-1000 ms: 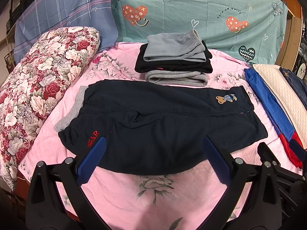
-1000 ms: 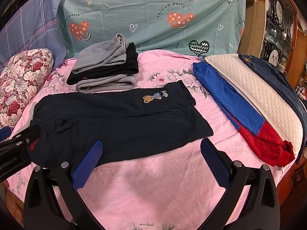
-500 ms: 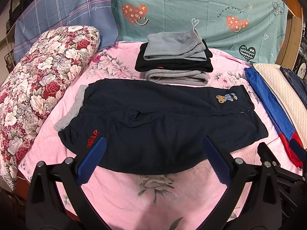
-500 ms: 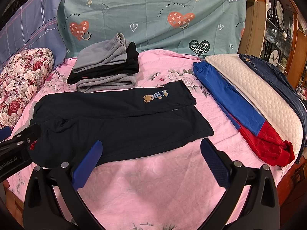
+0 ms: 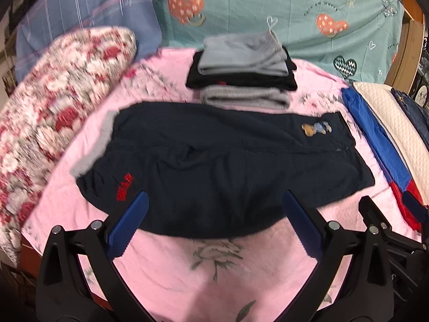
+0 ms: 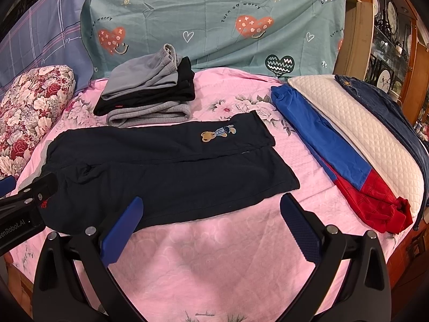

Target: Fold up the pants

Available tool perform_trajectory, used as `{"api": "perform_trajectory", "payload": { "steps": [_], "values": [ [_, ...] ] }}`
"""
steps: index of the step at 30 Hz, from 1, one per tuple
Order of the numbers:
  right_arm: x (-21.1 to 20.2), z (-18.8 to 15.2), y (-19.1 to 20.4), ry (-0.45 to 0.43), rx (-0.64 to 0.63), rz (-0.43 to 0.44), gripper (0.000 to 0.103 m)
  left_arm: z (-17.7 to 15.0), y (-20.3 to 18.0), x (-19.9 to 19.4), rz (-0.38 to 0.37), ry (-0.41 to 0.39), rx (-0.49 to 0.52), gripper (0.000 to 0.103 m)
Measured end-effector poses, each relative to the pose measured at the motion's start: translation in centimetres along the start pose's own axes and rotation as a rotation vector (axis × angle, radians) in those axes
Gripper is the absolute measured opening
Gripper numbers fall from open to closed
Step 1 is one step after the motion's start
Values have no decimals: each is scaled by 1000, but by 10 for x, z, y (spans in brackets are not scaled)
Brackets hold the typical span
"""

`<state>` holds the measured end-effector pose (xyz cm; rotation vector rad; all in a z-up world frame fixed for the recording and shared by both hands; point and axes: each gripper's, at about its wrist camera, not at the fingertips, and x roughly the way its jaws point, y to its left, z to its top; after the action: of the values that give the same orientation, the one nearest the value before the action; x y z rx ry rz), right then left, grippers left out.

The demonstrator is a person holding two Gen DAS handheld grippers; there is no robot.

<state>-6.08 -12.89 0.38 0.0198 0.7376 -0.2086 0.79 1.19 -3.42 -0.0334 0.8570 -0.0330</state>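
Observation:
Dark navy pants (image 5: 219,166) lie flat across the pink bed sheet, waist at the left with red lettering (image 5: 124,187), and a bear patch (image 5: 316,129) near the right leg ends. They also show in the right wrist view (image 6: 166,171). My left gripper (image 5: 214,214) is open and empty, hovering over the near edge of the pants. My right gripper (image 6: 211,214) is open and empty, over the near edge toward the leg ends. The left gripper's body (image 6: 24,209) shows at the left edge of the right wrist view.
A stack of folded grey and black pants (image 6: 147,94) sits behind the navy pants. Blue-and-red pants (image 6: 335,150), a white quilted pillow (image 6: 362,128) and jeans (image 6: 388,107) lie at the right. A floral pillow (image 5: 53,107) lies left. Teal and blue pillows (image 6: 214,21) stand behind.
The left wrist view is now blurred and has shifted slightly, so the left gripper is moving. The right gripper has barely moved. Both grippers stay open.

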Motion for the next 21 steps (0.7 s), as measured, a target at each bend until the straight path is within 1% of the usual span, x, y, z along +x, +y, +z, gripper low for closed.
{"api": "perform_trajectory", "payload": {
  "steps": [2,4,6,7,8,10,11,12,13,14,17,18,19,20,21],
  "values": [
    [9,-3,-4,33,4,30,102,-9,8,21,-46,96,-28,101],
    [19,-8,-9,72,-1,44,102,-21,21,37,-55,151,-60,101],
    [33,-20,-13,126,-27,28,102,-31,42,50,-41,192,-115,101],
    [37,-23,-15,144,-31,24,102,-35,59,56,-24,206,-161,101],
    [44,-29,-18,176,-32,24,102,-35,70,59,-12,212,-193,101],
    [52,-36,-23,214,-17,34,102,-34,116,65,21,206,-327,101],
    [53,-38,-26,223,-9,34,102,-34,140,67,45,206,-393,101],
    [54,-39,-29,225,-1,31,102,-33,154,69,65,214,-432,101],
    [52,-38,-30,221,3,29,102,-35,176,73,86,226,-495,101],
    [52,-38,-30,221,3,29,102,-37,195,77,89,234,-552,101],
    [47,-36,-34,196,10,26,102,-41,223,87,84,266,-646,101],
    [46,-37,-35,191,9,23,102,-41,231,92,65,269,-664,101],
    [46,-37,-36,191,9,21,102,-38,234,92,62,252,-659,101],
    [48,-37,-37,196,10,20,102,-35,234,92,55,251,-659,101],
    [50,-37,-39,203,13,19,102,-32,238,98,16,258,-668,101]
  ]
}}
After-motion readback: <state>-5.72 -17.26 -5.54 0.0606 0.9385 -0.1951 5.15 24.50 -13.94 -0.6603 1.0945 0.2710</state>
